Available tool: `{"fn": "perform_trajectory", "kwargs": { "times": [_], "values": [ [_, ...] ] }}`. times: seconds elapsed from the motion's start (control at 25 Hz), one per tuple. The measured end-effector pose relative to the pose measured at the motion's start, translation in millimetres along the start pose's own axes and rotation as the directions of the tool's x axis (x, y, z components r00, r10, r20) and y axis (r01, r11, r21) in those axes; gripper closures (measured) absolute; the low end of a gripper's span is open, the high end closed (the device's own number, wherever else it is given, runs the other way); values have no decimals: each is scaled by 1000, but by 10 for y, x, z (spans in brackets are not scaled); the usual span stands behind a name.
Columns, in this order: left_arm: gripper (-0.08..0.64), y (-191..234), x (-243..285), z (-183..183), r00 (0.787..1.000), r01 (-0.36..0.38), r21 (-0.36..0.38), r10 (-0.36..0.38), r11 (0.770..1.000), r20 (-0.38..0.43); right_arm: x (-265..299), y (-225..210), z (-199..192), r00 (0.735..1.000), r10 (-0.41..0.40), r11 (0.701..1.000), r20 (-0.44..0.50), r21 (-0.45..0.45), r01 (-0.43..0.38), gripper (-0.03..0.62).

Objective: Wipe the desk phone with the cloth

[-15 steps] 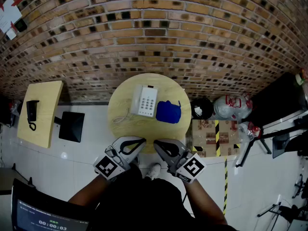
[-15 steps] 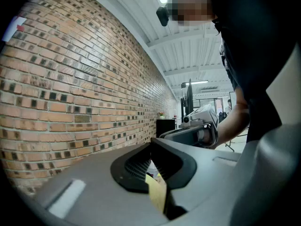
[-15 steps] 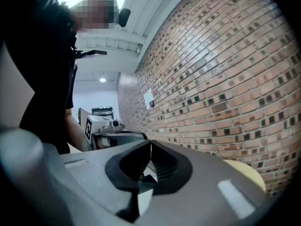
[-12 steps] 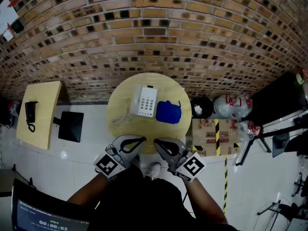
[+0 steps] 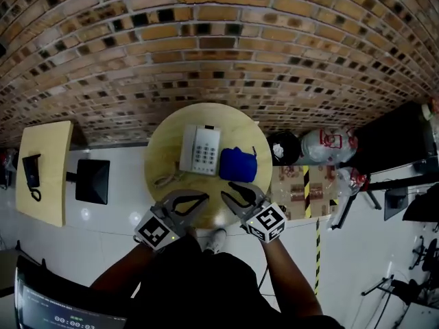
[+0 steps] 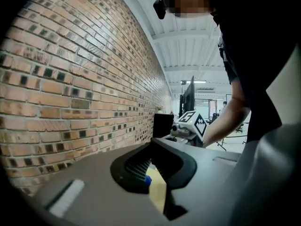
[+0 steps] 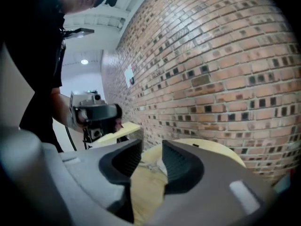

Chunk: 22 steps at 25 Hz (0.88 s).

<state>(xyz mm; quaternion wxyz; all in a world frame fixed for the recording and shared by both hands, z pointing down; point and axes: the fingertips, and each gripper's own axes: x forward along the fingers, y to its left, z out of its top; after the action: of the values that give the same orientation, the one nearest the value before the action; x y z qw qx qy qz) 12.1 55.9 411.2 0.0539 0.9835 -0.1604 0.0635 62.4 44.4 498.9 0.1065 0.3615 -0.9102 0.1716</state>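
At the near edge of a small round table (image 5: 240,125) set against a brick wall (image 5: 219,46), a person holds a gripper in each hand, ready to clean a white desk phone (image 5: 200,149). The phone lies keypad up on the far left of the tabletop. A blue cloth (image 5: 238,163) sits bunched just beside it on the right and is not yet picked up.

Both tools hang over the near part of the table, short of phone and cloth alike. The left gripper (image 5: 195,201) has its jaw tips drawn together with nothing between them. The jaws of the right gripper (image 5: 232,190) stand a narrow way apart, and only bare tabletop shows through the gap.

The job appears to be at its opening step, the reach for the cloth. The right gripper is the nearer to it. It would likely need to go forward and down, spread wider to take the bunched fabric, then close on a fold. The left gripper could steady the phone against sliding once wiping starts.
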Motion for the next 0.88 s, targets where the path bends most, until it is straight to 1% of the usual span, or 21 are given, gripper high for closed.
{"fn": "perform_trajectory", "kwargs": {
  "times": [0.08,0.12,0.2,0.28,0.4,0.48,0.56,0.72,0.8,0.88],
  "values": [
    [558,124,33,-33,1000,8,0,-8,1000,2,160,-301,-249,995,-32,999,-93,-1,32,414],
    [558,184,45,-48,1000,11,-3,-11,1000,2,237,-449,-372,989,-49,999,-141,-16,47,398],
    [558,295,62,-84,1000,11,-20,-11,1000,-4,388,-728,-625,969,-81,996,-234,-58,69,395],
    [558,392,75,-126,1000,7,-40,-7,999,-12,517,-977,-888,942,-97,994,-323,-83,74,394],
    [558,500,82,-184,1000,3,-62,-4,998,-20,665,-1305,-1279,887,-100,993,-450,-98,62,383],
    [558,585,79,-216,1000,0,-68,-2,998,-21,779,-1486,-1489,848,-88,994,-523,-99,42,336],
    [558,669,73,-262,1000,-2,-68,0,998,-29,882,-1624,-1664,809,-69,995,-584,-100,12,305],
    [558,810,50,-336,999,-26,-103,23,994,-31,1017,-1822,-1921,741,-54,993,-669,-115,-31,281],
    [558,851,25,-371,999,-34,-122,30,992,-34,1041,-1878,-2068,700,-55,993,-712,-113,-38,266],
    [558,879,2,-403,999,-37,-129,32,991,-38,1045,-1933,-2208,656,-76,990,-751,-136,-42,264]
  ]
}}
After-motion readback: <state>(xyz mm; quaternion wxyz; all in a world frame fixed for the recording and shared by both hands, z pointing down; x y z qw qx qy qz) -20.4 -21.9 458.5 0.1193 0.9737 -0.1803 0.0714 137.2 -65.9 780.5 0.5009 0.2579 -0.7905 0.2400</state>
